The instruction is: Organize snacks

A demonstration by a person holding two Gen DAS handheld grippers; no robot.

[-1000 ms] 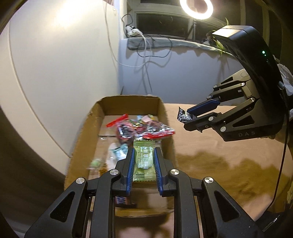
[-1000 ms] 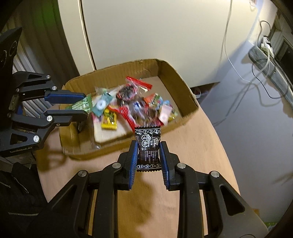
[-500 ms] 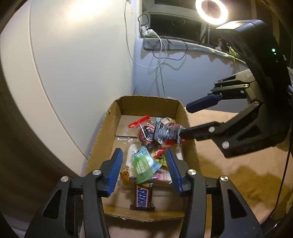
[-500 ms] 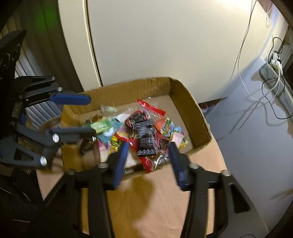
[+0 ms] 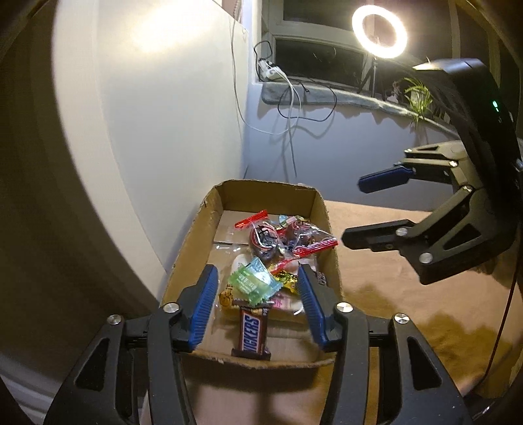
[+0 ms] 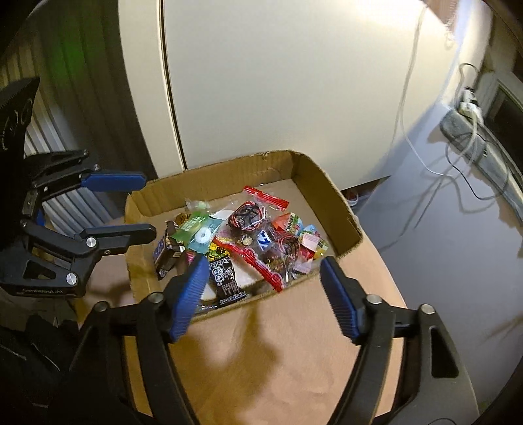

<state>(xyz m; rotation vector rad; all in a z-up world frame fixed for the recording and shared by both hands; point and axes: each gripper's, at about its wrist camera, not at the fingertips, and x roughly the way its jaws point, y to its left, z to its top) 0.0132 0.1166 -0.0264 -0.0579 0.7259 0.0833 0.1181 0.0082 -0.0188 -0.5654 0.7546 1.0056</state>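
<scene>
Standing on a brown table (image 6: 294,353), a shallow cardboard box (image 6: 330,193) is lying close to a white wall panel (image 6: 278,81), its open top facing up. Resting on the sill behind it, a ring light (image 5: 379,31) is glowing beside a power strip (image 5: 271,70) whose cables are hanging down the wall.

Both tools are hovering at the box, each with its jaws spread wide and holding nothing. The left gripper (image 5: 256,302) is hanging over the box's near end, its blue pads (image 5: 204,307) flanking the sweets below without touching them. The right gripper (image 6: 264,294) is hanging above the box's long side wall, partly over the table; in the left wrist view it is showing at the right edge (image 5: 369,212), beside the box.

All visible snacks are lying inside the box in a loose pile. A clear bag with a red zip strip (image 6: 251,215) is sitting near the middle. A black wrapper with white print (image 6: 225,278) is lying against the wall nearest the right gripper. A chocolate bar (image 5: 253,331) is lying at the box's end under the left gripper, and a green packet (image 5: 253,281) is resting on the pile just beyond the bar.
</scene>
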